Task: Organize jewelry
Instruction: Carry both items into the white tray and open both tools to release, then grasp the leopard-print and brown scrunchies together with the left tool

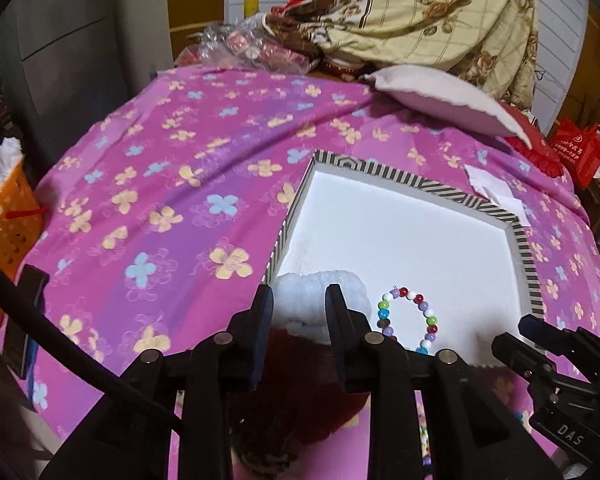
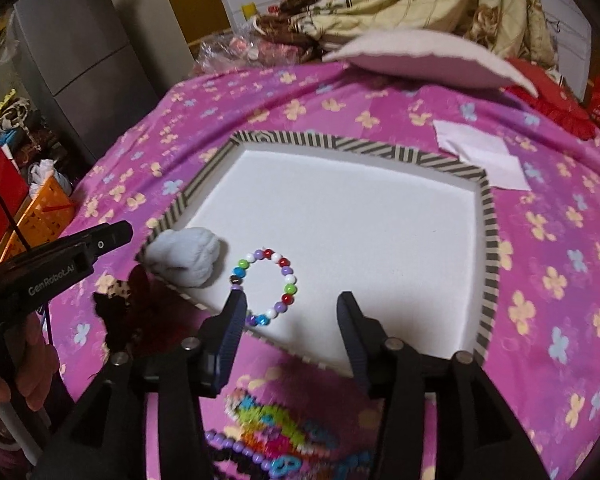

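A striped-rim box [image 1: 524, 248] [image 2: 488, 240] with a white floor lies on the pink flowered bedspread. Inside it, at the near left corner, lie a fluffy pale-blue scrunchie [image 1: 320, 300] [image 2: 188, 258] and a multicoloured bead bracelet [image 1: 410, 316] [image 2: 266, 286]. My left gripper [image 1: 300, 308] is open and empty, its fingers just before the scrunchie; a dark red scrunchie [image 1: 300, 368] [image 2: 132, 312] lies below it on the bedspread. My right gripper [image 2: 290, 312] is open and empty over the box's near edge, beside the bracelet. More bead jewelry [image 2: 268, 428] lies under it.
A pale pillow [image 1: 440, 96] [image 2: 428, 60] and a folded quilt [image 1: 440, 12] lie at the bed's far end. White paper [image 2: 484, 152] lies right of the box. An orange basket [image 1: 4, 224] and a grey fridge [image 2: 84, 64] stand left of the bed.
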A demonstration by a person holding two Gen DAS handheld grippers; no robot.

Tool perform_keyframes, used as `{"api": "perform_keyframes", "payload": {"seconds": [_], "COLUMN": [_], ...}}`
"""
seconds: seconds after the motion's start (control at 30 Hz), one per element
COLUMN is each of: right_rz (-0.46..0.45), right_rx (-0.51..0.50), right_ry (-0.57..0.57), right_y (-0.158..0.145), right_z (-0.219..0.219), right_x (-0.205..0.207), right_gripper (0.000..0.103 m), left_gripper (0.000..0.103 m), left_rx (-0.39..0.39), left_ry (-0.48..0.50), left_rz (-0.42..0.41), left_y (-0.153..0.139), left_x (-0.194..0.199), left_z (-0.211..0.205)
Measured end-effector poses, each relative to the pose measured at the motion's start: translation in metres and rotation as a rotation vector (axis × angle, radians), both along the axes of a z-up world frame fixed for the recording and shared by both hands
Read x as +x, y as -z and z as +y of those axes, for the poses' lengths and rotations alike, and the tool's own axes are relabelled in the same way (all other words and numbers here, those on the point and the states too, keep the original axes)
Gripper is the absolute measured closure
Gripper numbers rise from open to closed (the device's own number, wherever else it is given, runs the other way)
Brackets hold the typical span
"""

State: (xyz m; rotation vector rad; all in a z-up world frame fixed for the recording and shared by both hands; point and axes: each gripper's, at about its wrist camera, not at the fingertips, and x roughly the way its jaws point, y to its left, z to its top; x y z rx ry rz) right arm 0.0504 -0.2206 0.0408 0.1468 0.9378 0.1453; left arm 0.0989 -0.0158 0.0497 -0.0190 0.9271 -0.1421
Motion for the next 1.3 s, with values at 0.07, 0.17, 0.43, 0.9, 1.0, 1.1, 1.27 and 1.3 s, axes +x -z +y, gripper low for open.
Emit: {"api": "perform_keyframes", "payload": {"seconds": [0.07,0.17,0.43,0.9,1.0,1.1,1.27,1.3], "right_rz": [-0.020,-0.037,-0.037,-0.022,-0.011,-0.003,0.016,0.020], "right_rx": [-0.007,-0.016,-0.010,-0.012,-0.005,-0.005,0.007,0.001], "right_ry": [-0.003,-0.010,-0.039,-0.061,-0.061,-0.065,-0.080,-0.085], "right_y": [-0.008,-0.015,-0.014,-0.008,-0.004,0.000,0.006,0.008], "right_z": [0.004,0.011,0.031,0.042,0.041,0.040,0.042,0.044], "right_x": [-0.011,-0.023,-0.046,-0.068,-0.071,-0.073,-0.072,-0.071], "right_gripper": [0.048,0.045,0.043,0.037,0.037,0.037,0.037,0.037], "left_gripper": [0.055,0.055,0.055,0.055,0.053,0.049,0.045,0.043], "left_rx": [0.005,0.019,0.032,-0.054,-0.086,-0.131,-0.194,-0.202], "left_ry": [0.002,0.012,0.017,-0.039,-0.062,-0.089,-0.109,-0.104], "left_rz": [-0.020,-0.047,-0.067,0.012,0.050,0.085,0.110,0.122], "left_y": [-0.007,-0.013,-0.015,-0.001,0.006,0.013,0.021,0.024], "left_x": [-0.011,-0.026,-0.060,-0.083,-0.083,-0.081,-0.077,-0.076], "left_z": [0.003,0.005,0.018,0.069,0.086,0.101,0.109,0.107]}}
